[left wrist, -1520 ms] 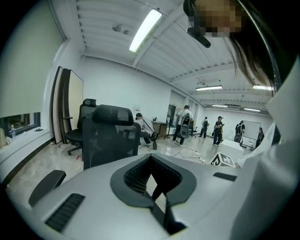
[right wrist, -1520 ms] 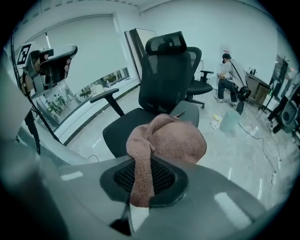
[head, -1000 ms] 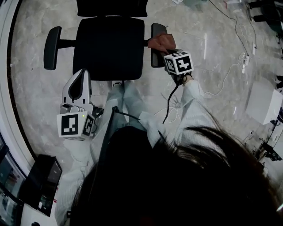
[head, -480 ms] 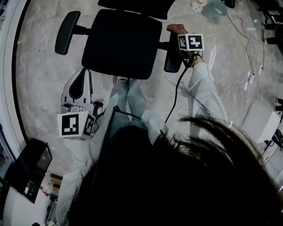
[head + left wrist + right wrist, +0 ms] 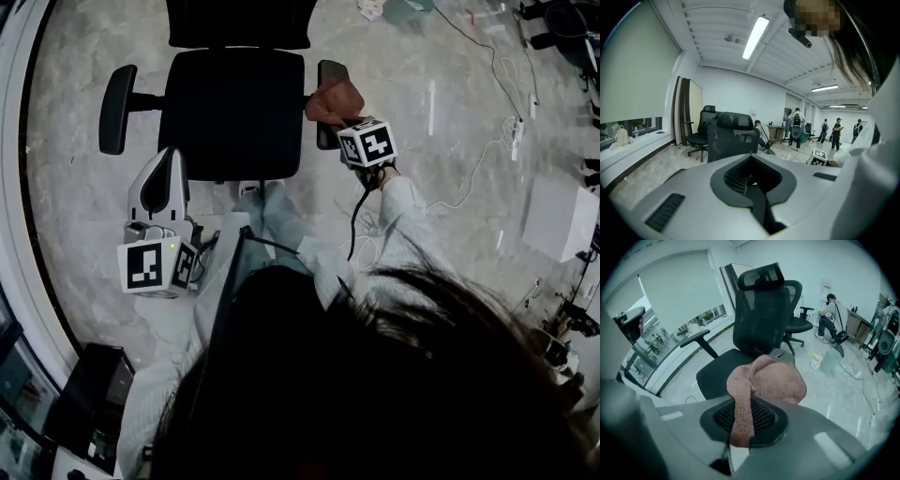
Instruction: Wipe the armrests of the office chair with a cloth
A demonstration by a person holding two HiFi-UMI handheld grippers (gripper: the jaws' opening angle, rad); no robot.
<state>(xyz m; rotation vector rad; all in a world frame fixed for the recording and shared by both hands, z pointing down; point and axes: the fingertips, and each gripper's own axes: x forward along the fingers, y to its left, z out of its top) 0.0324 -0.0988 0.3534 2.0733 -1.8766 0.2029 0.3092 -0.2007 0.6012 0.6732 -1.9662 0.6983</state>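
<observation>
Head view: right gripper (image 5: 343, 118) pinches the cloth (image 5: 333, 99) over the chair (image 5: 234, 108) armrest (image 5: 331, 71) (left gripper (image 5: 171, 161) closed, empty); that thin bite might let it slip.

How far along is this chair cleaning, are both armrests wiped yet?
Done: nothing shows as finished, and cleanliness can't be judged here. In hand: the right gripper is shut on the cloth, held at the armrest on the person's right. Left to do: the other armrest has no cloth near it, and the left gripper is shut, empty, off the chair.
</observation>
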